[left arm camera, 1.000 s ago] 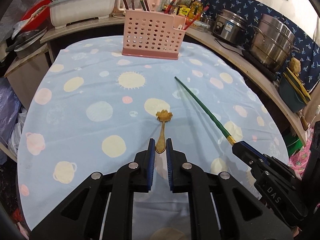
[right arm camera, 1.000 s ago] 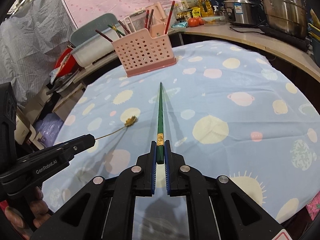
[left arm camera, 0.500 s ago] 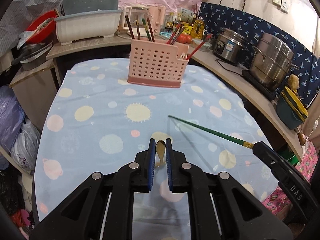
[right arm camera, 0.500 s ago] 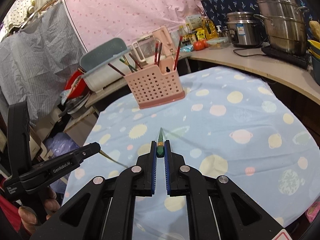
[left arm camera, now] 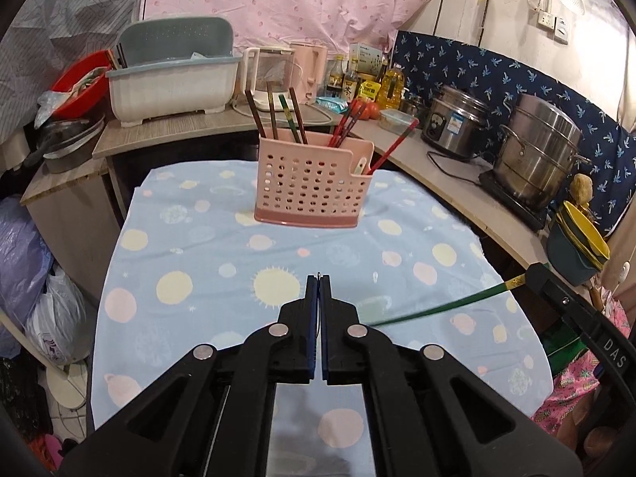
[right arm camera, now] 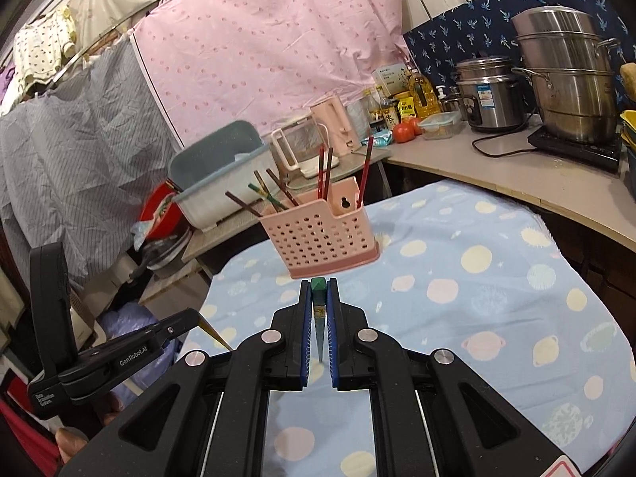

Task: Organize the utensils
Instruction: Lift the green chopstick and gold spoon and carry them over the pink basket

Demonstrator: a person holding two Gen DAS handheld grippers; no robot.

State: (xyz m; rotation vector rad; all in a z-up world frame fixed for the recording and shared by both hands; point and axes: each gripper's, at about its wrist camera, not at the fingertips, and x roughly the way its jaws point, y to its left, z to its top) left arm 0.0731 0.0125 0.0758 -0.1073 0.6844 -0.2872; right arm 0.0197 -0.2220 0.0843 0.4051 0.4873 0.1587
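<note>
A pink perforated utensil basket (left arm camera: 312, 185) stands at the far side of the table and holds several chopsticks; it also shows in the right wrist view (right arm camera: 320, 234). My left gripper (left arm camera: 318, 280) is shut on a thin gold spoon, seen edge-on between the pads; its handle (right arm camera: 214, 334) points down in the right wrist view. My right gripper (right arm camera: 318, 284) is shut on a green chopstick (right arm camera: 318, 284), whose shaft (left arm camera: 433, 308) points toward the table in the left wrist view. Both grippers are held above the table, short of the basket.
The table has a blue cloth with pastel dots (left arm camera: 206, 262). A counter wraps behind and to the right, with a white dish rack (left arm camera: 171, 87), a kettle, bottles, a rice cooker (left arm camera: 453, 121) and a steel pot (left arm camera: 536, 151). Bags (left arm camera: 24, 262) lie at the left.
Both grippers have lifted off the table and tilted level, carrying the spoon and the green chopstick up. The basket now sits nearer the middle of both views.
</note>
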